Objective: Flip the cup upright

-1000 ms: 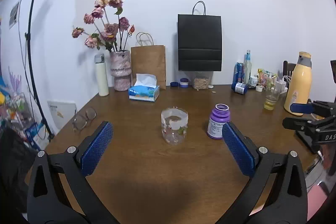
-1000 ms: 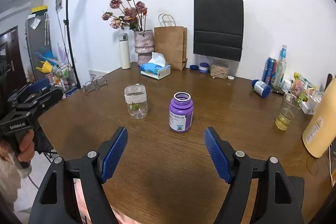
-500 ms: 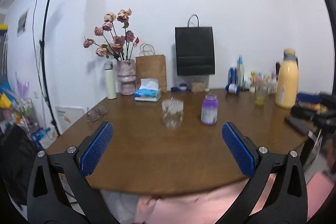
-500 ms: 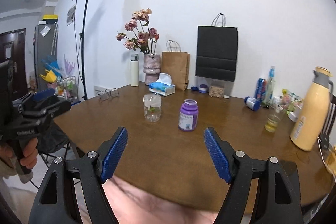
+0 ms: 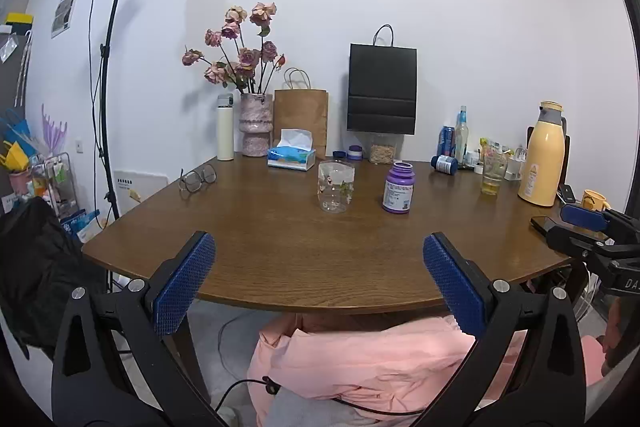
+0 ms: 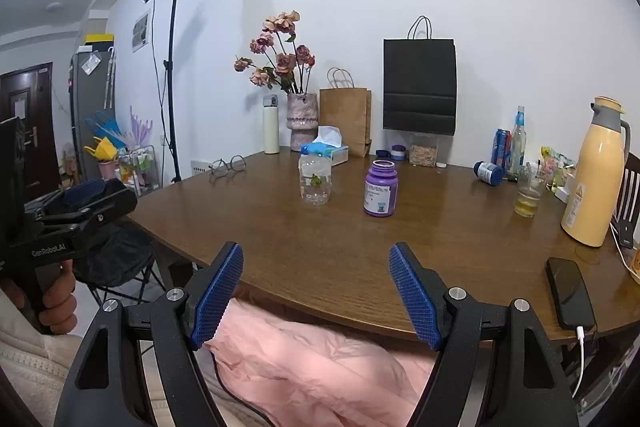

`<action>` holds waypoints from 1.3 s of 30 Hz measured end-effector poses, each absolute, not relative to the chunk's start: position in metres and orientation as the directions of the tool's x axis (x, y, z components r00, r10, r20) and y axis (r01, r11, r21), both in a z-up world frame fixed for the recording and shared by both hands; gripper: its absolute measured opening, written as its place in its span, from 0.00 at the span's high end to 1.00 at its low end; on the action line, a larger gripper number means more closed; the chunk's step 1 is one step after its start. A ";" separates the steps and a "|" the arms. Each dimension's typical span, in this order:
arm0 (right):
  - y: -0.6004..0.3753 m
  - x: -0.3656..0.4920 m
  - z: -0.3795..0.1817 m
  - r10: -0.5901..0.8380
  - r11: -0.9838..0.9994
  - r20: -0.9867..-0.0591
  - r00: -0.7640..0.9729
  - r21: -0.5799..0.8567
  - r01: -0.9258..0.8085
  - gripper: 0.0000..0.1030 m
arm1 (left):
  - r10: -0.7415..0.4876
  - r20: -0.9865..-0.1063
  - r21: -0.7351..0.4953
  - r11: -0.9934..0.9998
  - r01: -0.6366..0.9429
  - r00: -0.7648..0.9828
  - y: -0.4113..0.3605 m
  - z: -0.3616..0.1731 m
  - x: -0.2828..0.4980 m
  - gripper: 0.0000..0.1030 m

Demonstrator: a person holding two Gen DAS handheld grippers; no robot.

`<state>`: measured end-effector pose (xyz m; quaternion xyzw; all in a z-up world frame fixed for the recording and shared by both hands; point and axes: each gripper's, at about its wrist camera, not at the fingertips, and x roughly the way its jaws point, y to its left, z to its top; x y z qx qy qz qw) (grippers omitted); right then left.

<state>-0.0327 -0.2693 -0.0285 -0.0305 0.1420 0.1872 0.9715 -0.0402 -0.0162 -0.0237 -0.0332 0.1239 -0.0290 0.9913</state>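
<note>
A clear glass cup with a small flower print [image 5: 336,186] stands on the round brown table [image 5: 288,259], near its middle; it also shows in the right wrist view [image 6: 315,179]. Which way up it stands I cannot tell. My left gripper [image 5: 318,281] is open and empty, held off the table's front edge, far from the cup. My right gripper [image 6: 316,295] is open and empty, also back over the front edge. Each gripper shows in the other's view, the right one at the right edge [image 5: 592,231] and the left one at the left edge [image 6: 80,211].
A purple bottle [image 5: 398,187] stands right of the cup. Glasses [image 5: 198,178], tissue box [image 5: 291,157], vase of roses [image 5: 256,125], paper bags, bottles, a glass of yellow liquid [image 5: 491,175], a yellow thermos [image 5: 542,155] and a phone [image 6: 570,293] ring the table. Pink clothing [image 5: 380,367] lies below.
Both grippers have drawn back and away from the table, from over its surface to beyond its front edge. The cup and bottle have stayed put. Both grippers stay open.
</note>
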 end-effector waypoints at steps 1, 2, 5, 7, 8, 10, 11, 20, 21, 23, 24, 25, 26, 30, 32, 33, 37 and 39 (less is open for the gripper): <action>-0.269 -0.033 -0.028 0.353 0.929 -0.286 0.891 -0.009 -0.370 0.22 | -0.065 -0.244 -0.073 0.996 0.048 0.968 -0.016 -0.024 -0.040 0.00; -0.269 -0.033 -0.029 0.352 0.929 -0.286 0.891 -0.009 -0.370 0.22 | -0.063 -0.243 -0.073 0.996 0.046 0.968 -0.016 -0.024 -0.041 0.00; -0.270 -0.033 -0.028 0.355 0.928 -0.287 0.890 -0.002 -0.371 0.22 | -0.059 -0.236 -0.069 0.997 0.044 0.970 -0.016 -0.022 -0.041 0.00; -0.270 -0.033 -0.028 0.355 0.929 -0.285 0.891 -0.002 -0.370 0.22 | -0.061 -0.234 -0.067 0.997 0.047 0.970 -0.016 -0.022 -0.040 0.00; -0.270 -0.034 -0.027 0.356 0.928 -0.285 0.890 -0.002 -0.372 0.22 | -0.062 -0.235 -0.068 0.997 0.048 0.970 -0.016 -0.022 -0.040 0.00; -0.270 -0.033 -0.027 0.355 0.929 -0.284 0.891 -0.003 -0.371 0.22 | -0.065 -0.236 -0.069 0.996 0.050 0.970 -0.016 -0.022 -0.040 0.00; -0.270 -0.033 -0.027 0.356 0.928 -0.284 0.890 -0.004 -0.372 0.22 | -0.064 -0.236 -0.069 0.996 0.049 0.970 -0.016 -0.021 -0.040 0.00; -0.269 -0.033 -0.027 0.360 0.928 -0.284 0.889 0.006 -0.373 0.22 | -0.062 -0.229 -0.064 0.997 0.048 0.971 -0.014 -0.020 -0.040 0.00; -0.270 -0.032 -0.027 0.363 0.927 -0.284 0.888 0.010 -0.375 0.22 | -0.060 -0.228 -0.064 0.997 0.046 0.972 -0.014 -0.020 -0.041 0.00; -0.270 -0.032 -0.026 0.366 0.926 -0.283 0.887 0.014 -0.378 0.22 | -0.060 -0.228 -0.064 0.997 0.046 0.972 -0.014 -0.020 -0.041 0.00; -0.271 -0.030 -0.027 0.365 0.926 -0.284 0.887 0.012 -0.377 0.22 | -0.059 -0.228 -0.065 0.997 0.045 0.972 -0.014 -0.020 -0.041 0.00; -0.271 -0.030 -0.027 0.365 0.926 -0.284 0.887 0.011 -0.377 0.22 | -0.059 -0.228 -0.065 0.997 0.045 0.972 -0.014 -0.020 -0.041 0.00; -0.271 -0.030 -0.027 0.364 0.926 -0.283 0.887 0.010 -0.377 0.22 | -0.060 -0.229 -0.065 0.997 0.046 0.971 -0.014 -0.021 -0.040 0.00; -0.272 -0.029 -0.027 0.364 0.927 -0.288 0.886 0.014 -0.376 0.22 | -0.060 -0.228 -0.064 0.997 0.046 0.972 -0.014 -0.020 -0.041 0.00; -0.272 -0.028 -0.027 0.363 0.927 -0.288 0.886 0.013 -0.375 0.22 | -0.061 -0.229 -0.065 0.997 0.047 0.971 -0.014 -0.021 -0.040 0.00; -0.272 -0.029 -0.027 0.363 0.927 -0.288 0.886 0.013 -0.375 0.22 | -0.061 -0.229 -0.064 0.997 0.048 0.972 -0.014 -0.021 -0.041 0.00; -0.272 -0.029 -0.027 0.362 0.927 -0.292 0.885 0.014 -0.374 0.22 | -0.062 -0.229 -0.065 0.997 0.049 0.971 -0.013 -0.021 -0.041 0.00; -0.272 -0.029 -0.027 0.361 0.927 -0.292 0.885 0.014 -0.374 0.22 | -0.061 -0.229 -0.065 0.997 0.047 0.972 -0.013 -0.021 -0.041 0.00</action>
